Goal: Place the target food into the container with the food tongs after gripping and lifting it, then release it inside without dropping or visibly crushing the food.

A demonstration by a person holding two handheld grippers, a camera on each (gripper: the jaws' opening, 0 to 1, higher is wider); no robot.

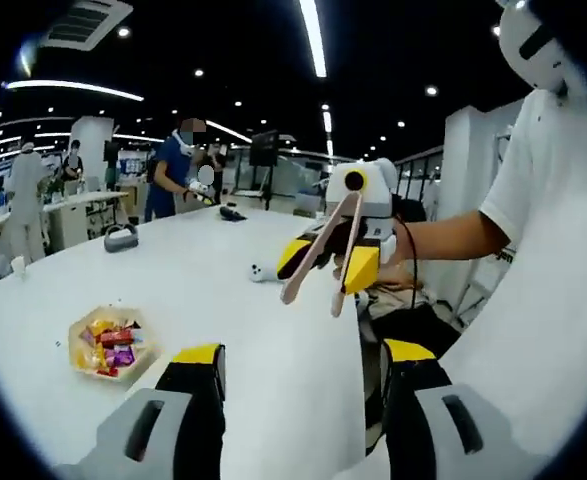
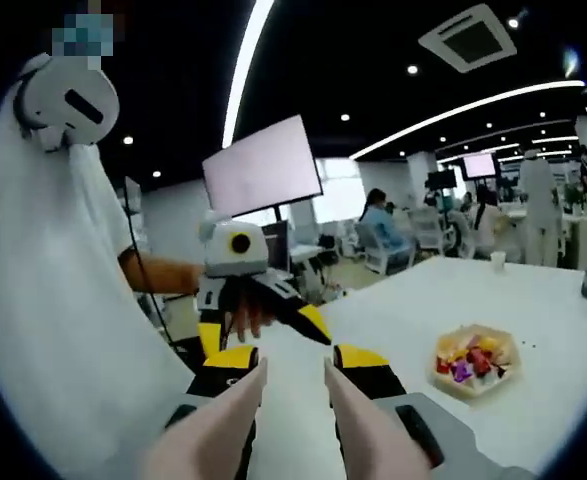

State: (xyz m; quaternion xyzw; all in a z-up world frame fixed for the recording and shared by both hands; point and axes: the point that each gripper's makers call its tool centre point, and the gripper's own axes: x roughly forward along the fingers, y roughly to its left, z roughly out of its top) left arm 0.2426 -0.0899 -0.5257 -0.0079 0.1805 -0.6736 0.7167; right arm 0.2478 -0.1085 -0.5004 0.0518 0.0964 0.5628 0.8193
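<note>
Blurring tongs tips — cut off btm.

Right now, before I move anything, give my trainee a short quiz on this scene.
1. True or false: the tongs hold a piece of food.
2. The container of sweets sits: A) on the table; B) on a chair; C) on the floor.
3. Fill in: the tongs are held by the ____ gripper.
Key: 1 false; 2 A; 3 right gripper.
</note>
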